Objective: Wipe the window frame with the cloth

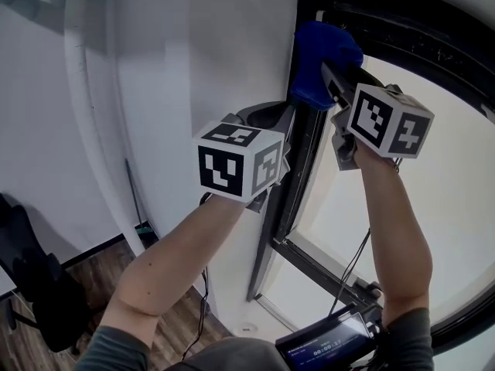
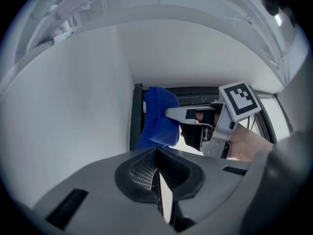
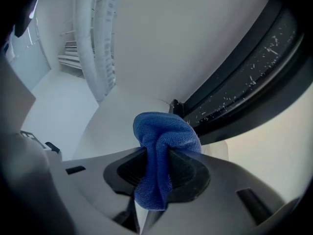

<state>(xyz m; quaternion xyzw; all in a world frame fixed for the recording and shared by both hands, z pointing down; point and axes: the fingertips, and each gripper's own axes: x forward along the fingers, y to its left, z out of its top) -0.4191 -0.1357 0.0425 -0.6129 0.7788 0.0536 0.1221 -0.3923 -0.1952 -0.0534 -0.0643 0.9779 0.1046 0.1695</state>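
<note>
Blue cloth (image 3: pixel 164 136) lengthwise in clamped right gripper (image 3: pixel 157 155), bunched end toward window frame (image 3: pixel 234 82); left gripper (image 2: pixel 156 155) closed, empty.

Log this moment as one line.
right gripper: shut on cloth | cloth: at frame corner | left gripper: shut, empty

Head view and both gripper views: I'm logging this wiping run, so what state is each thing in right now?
Right gripper: shut on the blue fabric cloth.
Blue fabric cloth: bunched, up at the upper corner of the black window frame.
Black window frame: white specks along its upper rail.
Left gripper: fingers together, nothing held.
</note>
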